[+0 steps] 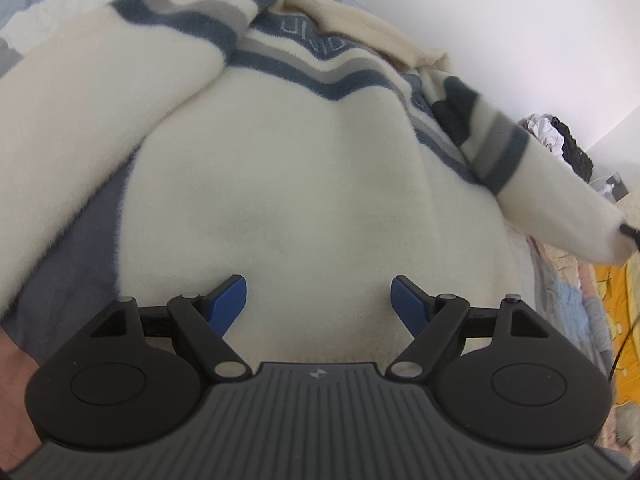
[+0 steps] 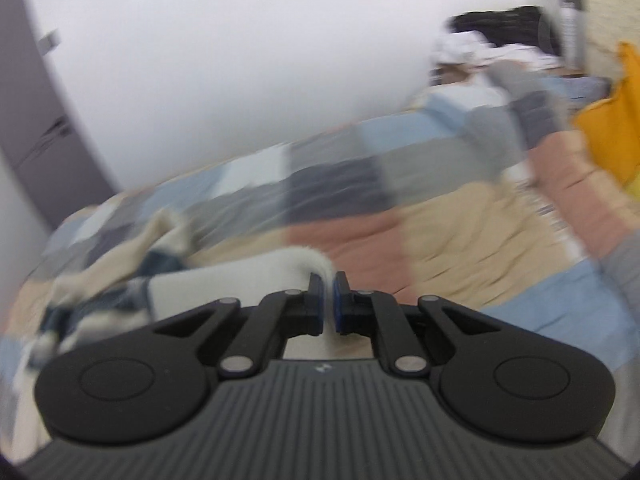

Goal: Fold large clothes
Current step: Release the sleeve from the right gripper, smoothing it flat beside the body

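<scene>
A fluffy cream sweater (image 1: 288, 184) with blue and grey stripes lies spread on the bed and fills the left wrist view. My left gripper (image 1: 319, 300) hovers over its lower body, jaws wide open, nothing between the blue pads. One sleeve (image 1: 560, 196) is lifted off to the right, its cuff pinched by the tip of the right gripper (image 1: 629, 232). In the blurred right wrist view, my right gripper (image 2: 329, 300) is shut on the cream sleeve cuff (image 2: 256, 276), which trails away to the left toward the bunched sweater (image 2: 120, 264).
The bed carries a patchwork cover (image 2: 460, 220) of blue, grey, tan and pink blocks. A yellow cloth (image 2: 612, 128) lies at the right. A pile of dark and white clothes (image 1: 560, 140) sits by the white wall. A grey wardrobe (image 2: 36, 120) stands at the left.
</scene>
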`<state>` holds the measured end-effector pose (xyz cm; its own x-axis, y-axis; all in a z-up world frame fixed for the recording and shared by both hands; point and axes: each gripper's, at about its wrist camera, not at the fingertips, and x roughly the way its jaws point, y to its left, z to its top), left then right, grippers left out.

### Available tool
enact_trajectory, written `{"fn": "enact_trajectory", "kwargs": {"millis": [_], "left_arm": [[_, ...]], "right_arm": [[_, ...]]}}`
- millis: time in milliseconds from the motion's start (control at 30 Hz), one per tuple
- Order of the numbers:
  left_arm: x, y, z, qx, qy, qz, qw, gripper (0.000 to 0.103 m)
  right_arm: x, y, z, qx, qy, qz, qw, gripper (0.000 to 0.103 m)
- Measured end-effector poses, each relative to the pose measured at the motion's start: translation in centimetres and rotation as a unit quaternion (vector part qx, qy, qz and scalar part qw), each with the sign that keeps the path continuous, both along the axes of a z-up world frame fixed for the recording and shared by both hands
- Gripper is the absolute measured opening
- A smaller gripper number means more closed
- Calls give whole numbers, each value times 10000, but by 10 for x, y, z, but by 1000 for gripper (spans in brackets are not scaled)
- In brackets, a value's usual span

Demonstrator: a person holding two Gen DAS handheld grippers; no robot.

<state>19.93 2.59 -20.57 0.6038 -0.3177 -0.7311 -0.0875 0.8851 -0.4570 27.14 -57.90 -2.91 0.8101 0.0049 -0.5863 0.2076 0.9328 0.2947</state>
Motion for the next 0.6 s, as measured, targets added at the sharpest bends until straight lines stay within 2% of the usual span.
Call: {"fn": "enact_trajectory", "kwargs": {"millis": [133,233,300,433,600], "left_arm": [[0,-4,4,202,-89,-51,9997,83],[2,-4,6,233,-176,-84,9995,83],[3,-4,8,268,-214,-90,9994,83],[9,-3,8,247,-213,-78,9994,83],[23,2,2,151,-119,-19,9998,83]], "right_arm": [[20,-32,-2,-246,-132,-850,9960,8],[30,-51,-11,-335,-318,-1480,9879,8],[41,-64,-21,-488,-250,-1875,9807,8],[68,-90,-54,-557,179,-2240,9728,8],[93,-104,-109,-646,551,-2310,9692,8]]}}
